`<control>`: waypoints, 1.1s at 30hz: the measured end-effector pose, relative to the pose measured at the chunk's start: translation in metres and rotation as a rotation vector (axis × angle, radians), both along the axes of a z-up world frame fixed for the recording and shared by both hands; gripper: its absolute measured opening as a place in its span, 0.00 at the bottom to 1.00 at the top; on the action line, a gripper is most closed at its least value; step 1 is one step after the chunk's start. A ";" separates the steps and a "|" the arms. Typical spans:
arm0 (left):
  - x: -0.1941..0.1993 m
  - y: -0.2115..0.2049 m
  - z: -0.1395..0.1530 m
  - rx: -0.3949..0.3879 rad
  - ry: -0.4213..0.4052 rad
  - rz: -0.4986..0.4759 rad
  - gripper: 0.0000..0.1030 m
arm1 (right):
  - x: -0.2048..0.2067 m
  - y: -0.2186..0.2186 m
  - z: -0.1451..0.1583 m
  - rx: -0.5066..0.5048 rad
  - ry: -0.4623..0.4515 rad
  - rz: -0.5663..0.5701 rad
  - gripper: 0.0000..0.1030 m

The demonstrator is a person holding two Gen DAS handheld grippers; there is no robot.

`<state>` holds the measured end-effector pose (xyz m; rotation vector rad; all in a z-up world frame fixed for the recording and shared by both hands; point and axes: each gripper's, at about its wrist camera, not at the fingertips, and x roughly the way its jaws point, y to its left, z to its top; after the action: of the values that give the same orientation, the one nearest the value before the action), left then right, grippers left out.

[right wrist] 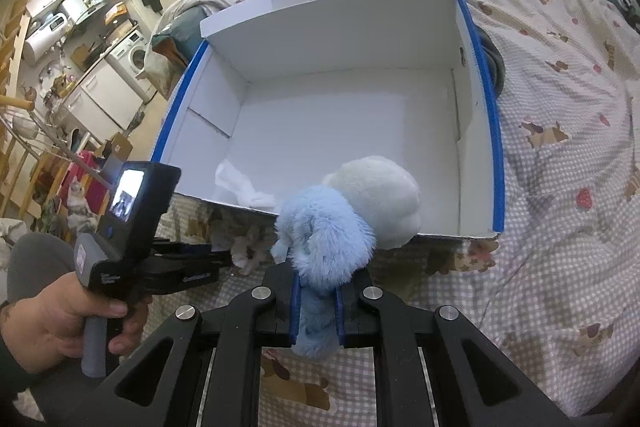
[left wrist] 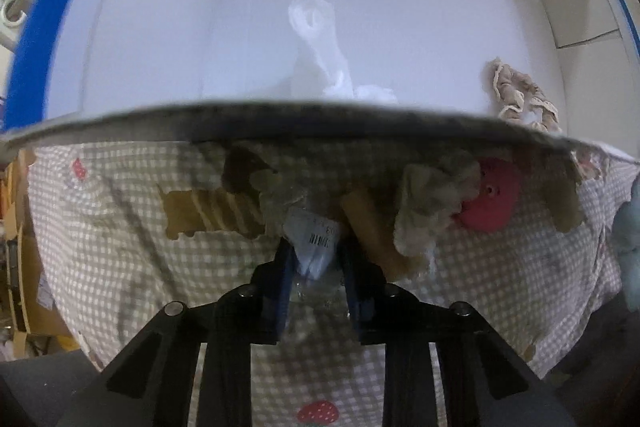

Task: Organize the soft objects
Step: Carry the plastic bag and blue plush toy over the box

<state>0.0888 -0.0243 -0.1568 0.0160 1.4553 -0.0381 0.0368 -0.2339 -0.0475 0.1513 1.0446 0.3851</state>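
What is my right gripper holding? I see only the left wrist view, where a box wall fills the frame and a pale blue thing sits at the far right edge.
Observer: The right gripper is shut on a blue and white plush toy, held just at the box's near wall.
Operator: What is in the box already?
Observer: From the right wrist view, the white box with blue-taped rims holds one crumpled white item in its near left corner; the rest of its visible floor is bare.
Operator: Where is my left gripper relative to the box?
Observer: The left gripper sits low outside the near wall, by the left corner, above the checked bedspread.
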 end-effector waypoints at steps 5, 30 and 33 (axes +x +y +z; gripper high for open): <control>-0.024 0.003 0.017 0.036 -0.034 0.031 0.20 | -0.004 -0.002 -0.002 -0.008 0.008 -0.001 0.14; -0.065 0.026 0.102 0.099 -0.291 0.140 0.20 | -0.028 -0.009 0.021 0.074 -0.092 0.001 0.14; -0.071 0.027 0.117 0.059 -0.344 0.147 0.20 | -0.031 -0.012 0.029 0.109 -0.127 0.004 0.14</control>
<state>0.0178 0.0028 -0.0400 -0.0345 1.1098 0.1229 0.0055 -0.2462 -0.0189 0.2198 0.8994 0.4497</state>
